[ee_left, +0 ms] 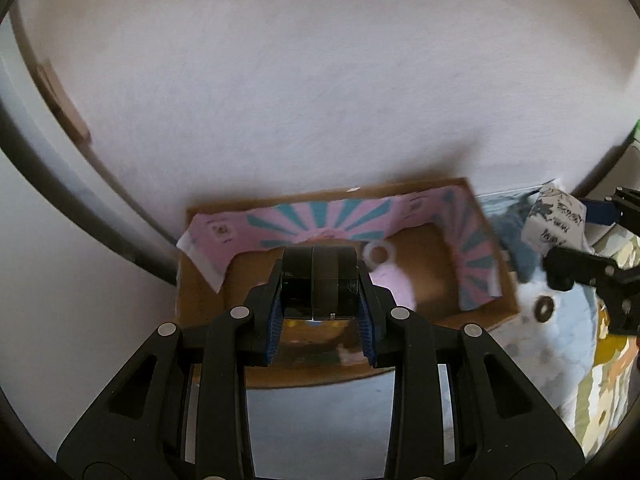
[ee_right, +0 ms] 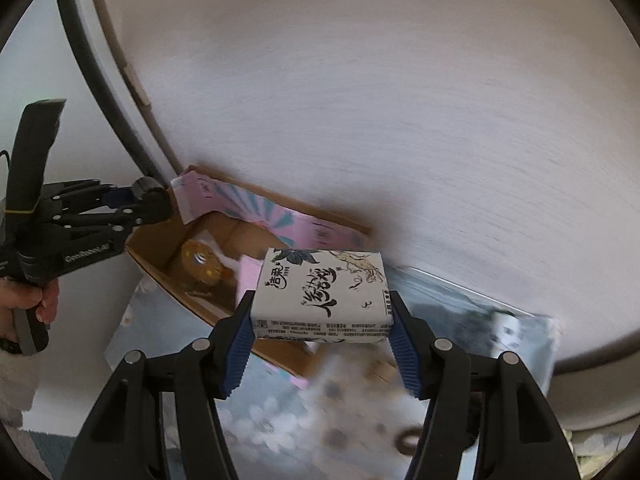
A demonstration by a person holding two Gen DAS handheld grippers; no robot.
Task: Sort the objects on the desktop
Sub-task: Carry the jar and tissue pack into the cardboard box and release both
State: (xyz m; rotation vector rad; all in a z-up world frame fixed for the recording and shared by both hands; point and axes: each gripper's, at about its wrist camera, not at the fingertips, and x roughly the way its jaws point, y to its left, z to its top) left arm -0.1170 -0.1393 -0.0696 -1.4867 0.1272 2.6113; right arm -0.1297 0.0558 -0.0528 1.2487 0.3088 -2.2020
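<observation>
Sorting status: both grippers loaded over the cardboard box [ee_left: 506,280], neither item released yet.
Left gripper [ee_left: 323,320]: jaws clenched on a black block-shaped object [ee_left: 320,284], held above the box interior; its identity is unclear.
Right gripper [ee_right: 322,350]: jaws clamped on a tissue pack [ee_right: 320,292], white with black calligraphy, hovering just beside the box's near wall.
Box contents: a pink item with a white ring [ee_left: 378,254], an amber round object [ee_right: 198,264], and pink-and-teal paper lining [ee_left: 320,220].
Outstanding: a small dark ring [ee_left: 544,309] lies on the floral cloth [ee_left: 560,320] outside the box.
Judgement: task partly done; two deposits pending, the ring apparently left.
</observation>
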